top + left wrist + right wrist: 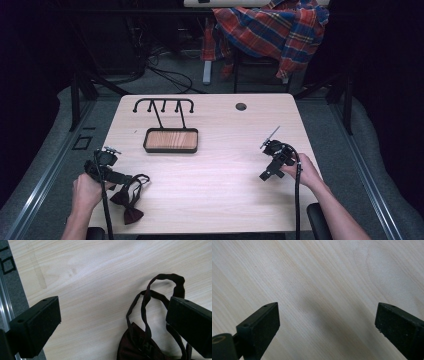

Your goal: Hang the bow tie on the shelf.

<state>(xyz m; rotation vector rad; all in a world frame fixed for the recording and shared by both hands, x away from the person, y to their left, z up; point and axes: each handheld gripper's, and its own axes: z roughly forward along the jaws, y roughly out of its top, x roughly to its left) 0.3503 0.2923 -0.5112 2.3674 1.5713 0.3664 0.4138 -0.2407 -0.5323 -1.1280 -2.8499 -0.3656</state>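
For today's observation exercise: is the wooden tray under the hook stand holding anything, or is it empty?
Empty. In the high view the tray shows only its bare wood floor inside the dark rim; the bow tie lies apart on the table.

— What lies beyond the pale wooden table [225, 165]?
— Grey carpet [165, 87] with tangled cables [167, 75], and a chair draped in a plaid shirt [272, 30].
— And the edges?
— Dark, unlit surroundings.
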